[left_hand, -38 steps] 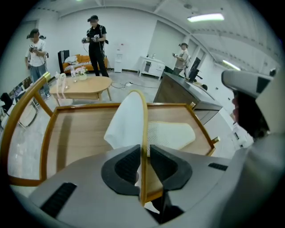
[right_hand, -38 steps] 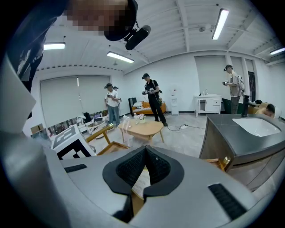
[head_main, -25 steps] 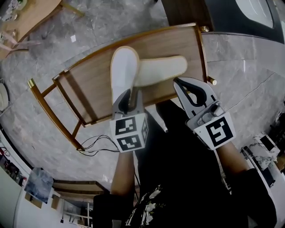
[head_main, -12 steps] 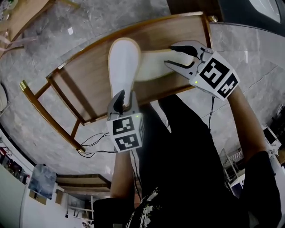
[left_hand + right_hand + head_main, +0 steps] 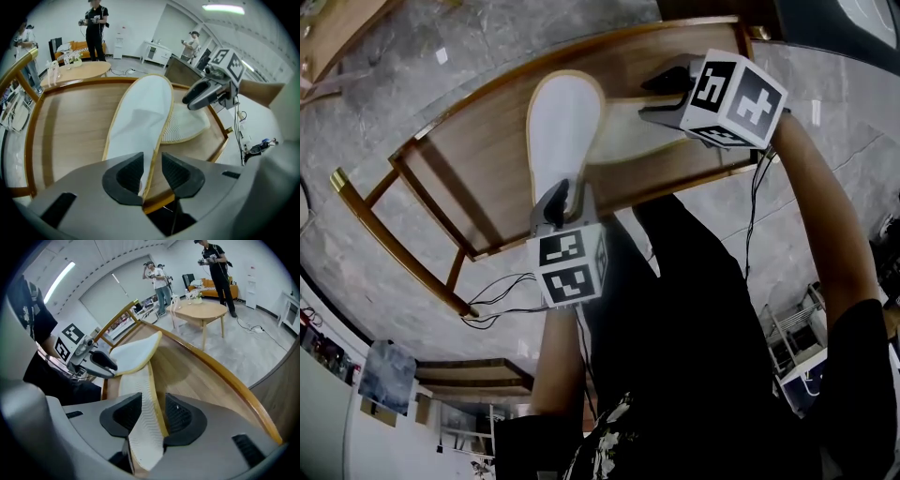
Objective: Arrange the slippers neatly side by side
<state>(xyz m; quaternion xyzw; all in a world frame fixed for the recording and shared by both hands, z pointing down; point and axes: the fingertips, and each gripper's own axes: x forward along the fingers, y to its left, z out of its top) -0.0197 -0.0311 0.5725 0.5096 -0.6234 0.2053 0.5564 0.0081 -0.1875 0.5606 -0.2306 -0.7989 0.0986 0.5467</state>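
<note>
Right gripper (image 5: 661, 97) has swung from the near edge of the wooden table (image 5: 487, 159) to the far side, where in the head view it now covers the ridged-sole slipper (image 5: 187, 126).
The 2 slippers lie on the rimmed tabletop at an angle, the smooth white slipper (image 5: 564, 122) overlapping the ridged one's edge. The right jaws have just been closing a little; that slipper's end stands between them and nearly fills the gap, though no firm pinch shows. The left gripper (image 5: 565, 199) sits at the smooth slipper's near end, jaws apart, with the tan rim running between the pads and bare wood showing beside 1 pad.
</note>
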